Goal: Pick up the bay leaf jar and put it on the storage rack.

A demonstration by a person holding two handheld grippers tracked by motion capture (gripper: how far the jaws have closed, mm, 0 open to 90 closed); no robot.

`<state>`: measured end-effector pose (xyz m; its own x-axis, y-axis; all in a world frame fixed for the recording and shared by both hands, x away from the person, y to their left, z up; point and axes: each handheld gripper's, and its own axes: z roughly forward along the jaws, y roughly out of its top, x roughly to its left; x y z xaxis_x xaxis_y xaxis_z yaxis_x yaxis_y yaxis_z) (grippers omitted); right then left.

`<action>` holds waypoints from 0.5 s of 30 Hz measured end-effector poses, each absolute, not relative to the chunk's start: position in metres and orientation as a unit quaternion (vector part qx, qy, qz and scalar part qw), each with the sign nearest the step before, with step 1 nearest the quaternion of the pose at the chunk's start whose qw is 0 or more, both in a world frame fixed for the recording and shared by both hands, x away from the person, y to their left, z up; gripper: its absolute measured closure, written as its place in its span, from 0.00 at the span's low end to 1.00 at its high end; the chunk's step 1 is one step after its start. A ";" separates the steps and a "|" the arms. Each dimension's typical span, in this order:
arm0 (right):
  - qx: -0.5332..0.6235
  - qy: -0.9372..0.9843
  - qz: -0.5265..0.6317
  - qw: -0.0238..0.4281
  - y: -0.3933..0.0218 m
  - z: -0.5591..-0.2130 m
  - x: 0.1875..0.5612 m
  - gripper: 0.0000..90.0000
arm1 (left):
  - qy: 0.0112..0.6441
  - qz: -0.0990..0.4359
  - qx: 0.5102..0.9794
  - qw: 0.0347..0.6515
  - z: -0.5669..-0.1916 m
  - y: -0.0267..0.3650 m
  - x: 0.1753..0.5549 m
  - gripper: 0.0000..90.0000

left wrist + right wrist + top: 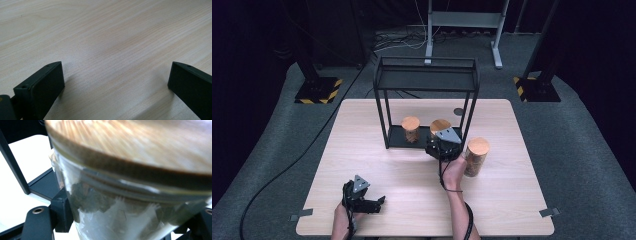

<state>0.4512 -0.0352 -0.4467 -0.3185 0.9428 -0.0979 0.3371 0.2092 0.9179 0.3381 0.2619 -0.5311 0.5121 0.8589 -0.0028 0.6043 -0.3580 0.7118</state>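
One jar [130, 202] sits clamped in the right tool [443, 145].

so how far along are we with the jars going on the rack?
Done: one wooden-lidded jar stands on the black rack's bottom shelf. In hand: the right gripper is shut on a second jar at the shelf's right end; whether it rests on the shelf is unclear. Left: a third jar stands on the table beside the rack. The left gripper is open over bare tabletop.
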 end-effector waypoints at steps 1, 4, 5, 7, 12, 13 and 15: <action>0.462 0.692 0.426 0.356 -0.035 -0.446 0.452 0.27 | 0.456 0.189 0.802 0.336 -0.531 0.262 0.338 0.00; 0.462 0.693 0.426 0.355 -0.034 -0.445 0.454 0.27 | 0.456 0.189 0.802 0.336 -0.531 0.262 0.338 0.00; 0.461 0.693 0.426 0.354 -0.033 -0.445 0.454 0.27 | 0.456 0.189 0.802 0.336 -0.531 0.262 0.338 0.00; 0.458 0.695 0.425 0.356 -0.033 -0.444 0.456 0.27 | 0.456 0.189 0.802 0.336 -0.531 0.262 0.338 0.00; 0.458 0.695 0.426 0.356 -0.032 -0.441 0.460 0.27 | 0.456 0.189 0.802 0.336 -0.531 0.262 0.338 0.00; 0.456 0.695 0.426 0.358 -0.032 -0.440 0.460 0.27 | 0.456 0.189 0.802 0.336 -0.531 0.262 0.338 0.00; 0.454 0.696 0.426 0.359 -0.031 -0.439 0.461 0.27 | 0.456 0.189 0.802 0.336 -0.531 0.262 0.338 0.00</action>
<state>0.4608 -0.0314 -0.4388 -0.3304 0.9371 -0.1127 0.3266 0.2255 0.9179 0.3381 0.2619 -0.5311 0.5122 0.8589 -0.0027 0.6042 -0.3581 0.7118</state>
